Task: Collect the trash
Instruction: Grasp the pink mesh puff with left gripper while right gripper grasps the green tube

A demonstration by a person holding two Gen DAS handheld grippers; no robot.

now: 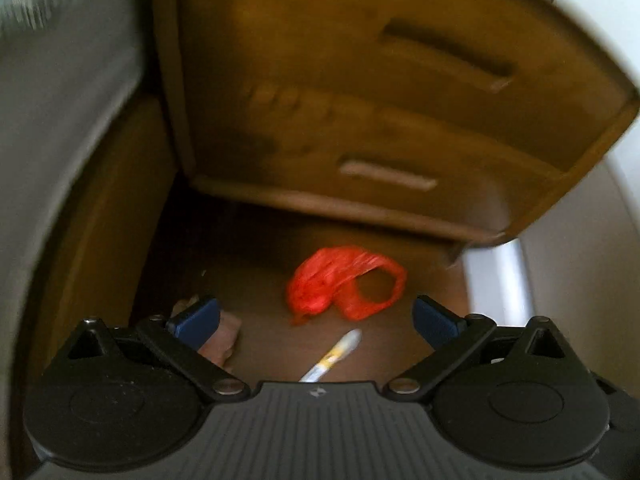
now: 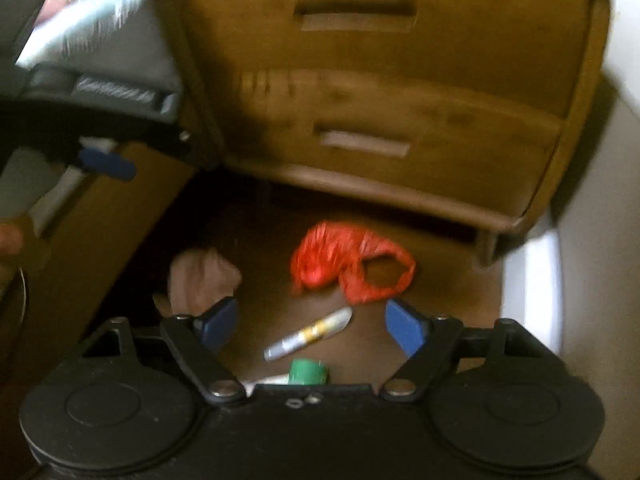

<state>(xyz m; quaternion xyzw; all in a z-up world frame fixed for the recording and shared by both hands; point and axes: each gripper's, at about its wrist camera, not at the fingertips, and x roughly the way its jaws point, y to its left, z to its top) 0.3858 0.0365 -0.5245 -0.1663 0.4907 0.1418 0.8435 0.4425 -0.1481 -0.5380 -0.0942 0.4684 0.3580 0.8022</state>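
Both hand-held grippers, left (image 1: 316, 322) and right (image 2: 310, 326), hanging spread, empty; red plastic bag (image 1: 344, 282) lying crumpled on floor below wooden drawers (image 1: 380, 120); likely light, flimsy, slippery; pinching bunched knot seems best.

Floor (image 1: 256, 248): I'm seeing dark brown wood lying in shadow.
Nightstand (image 2: 380, 92): wooden, two drawers, standing at twelve o'clock.
Wall (image 1: 592, 272): white, showing at three o'clock.
Light: dim, warm, everything blurring.
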